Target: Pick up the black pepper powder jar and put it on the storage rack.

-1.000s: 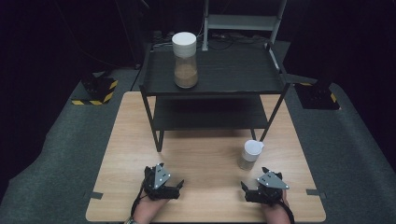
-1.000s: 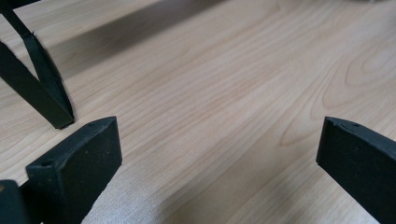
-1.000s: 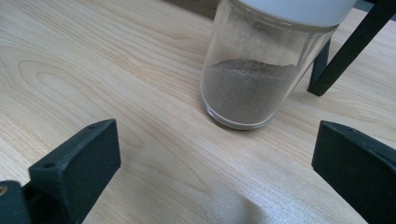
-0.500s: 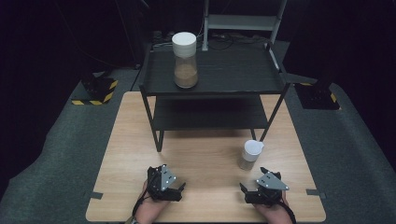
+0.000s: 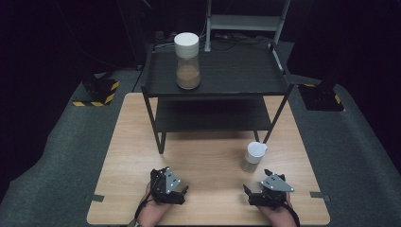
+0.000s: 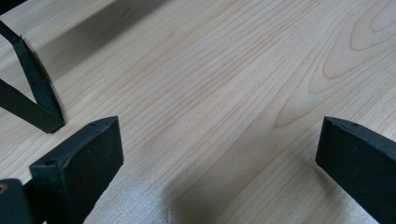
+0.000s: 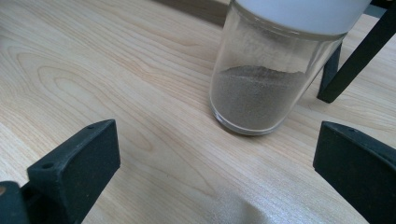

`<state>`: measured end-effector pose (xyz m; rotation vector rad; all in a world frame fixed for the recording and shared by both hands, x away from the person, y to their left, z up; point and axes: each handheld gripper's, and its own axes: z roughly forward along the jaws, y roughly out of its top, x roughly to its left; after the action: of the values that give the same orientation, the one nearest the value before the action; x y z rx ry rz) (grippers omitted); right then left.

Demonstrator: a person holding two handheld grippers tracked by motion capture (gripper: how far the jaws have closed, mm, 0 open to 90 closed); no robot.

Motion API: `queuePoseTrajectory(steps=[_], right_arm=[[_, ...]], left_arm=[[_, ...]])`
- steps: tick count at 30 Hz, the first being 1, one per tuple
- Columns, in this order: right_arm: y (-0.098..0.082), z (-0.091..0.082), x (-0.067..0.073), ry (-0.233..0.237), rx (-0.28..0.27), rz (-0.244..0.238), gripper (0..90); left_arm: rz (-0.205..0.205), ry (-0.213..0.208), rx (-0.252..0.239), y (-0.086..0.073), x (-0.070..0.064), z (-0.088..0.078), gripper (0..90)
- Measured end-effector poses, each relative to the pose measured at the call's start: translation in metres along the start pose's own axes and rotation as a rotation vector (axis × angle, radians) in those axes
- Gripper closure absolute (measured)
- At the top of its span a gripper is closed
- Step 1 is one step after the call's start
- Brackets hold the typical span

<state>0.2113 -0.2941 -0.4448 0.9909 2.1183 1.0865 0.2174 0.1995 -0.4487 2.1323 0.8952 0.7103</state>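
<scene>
Two grippers, left (image 5: 183,190) and right (image 5: 256,187), resting wide-jawed and empty at worktop (image 5: 208,156) near edge; small jar (image 5: 253,156) just beyond right gripper; approach stage, next calling for forward reach and closure.

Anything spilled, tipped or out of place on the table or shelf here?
Nothing stands out. The small jar stands upright on the table with its white lid on, and the larger jar stands upright on the black shelf. No powder lies loose. Both the left gripper and right gripper are open, holding nothing.
</scene>
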Motion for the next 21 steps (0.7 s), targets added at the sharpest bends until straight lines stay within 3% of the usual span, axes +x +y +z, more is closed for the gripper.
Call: queuePoseTrajectory(steps=[21], right_arm=[[-0.0068,-0.0037,-0.0019,-0.004,-0.036,0.025,0.0]], left_arm=[[-0.014,-0.037,0.009,0.0015,0.0079,0.0014,1.1]])
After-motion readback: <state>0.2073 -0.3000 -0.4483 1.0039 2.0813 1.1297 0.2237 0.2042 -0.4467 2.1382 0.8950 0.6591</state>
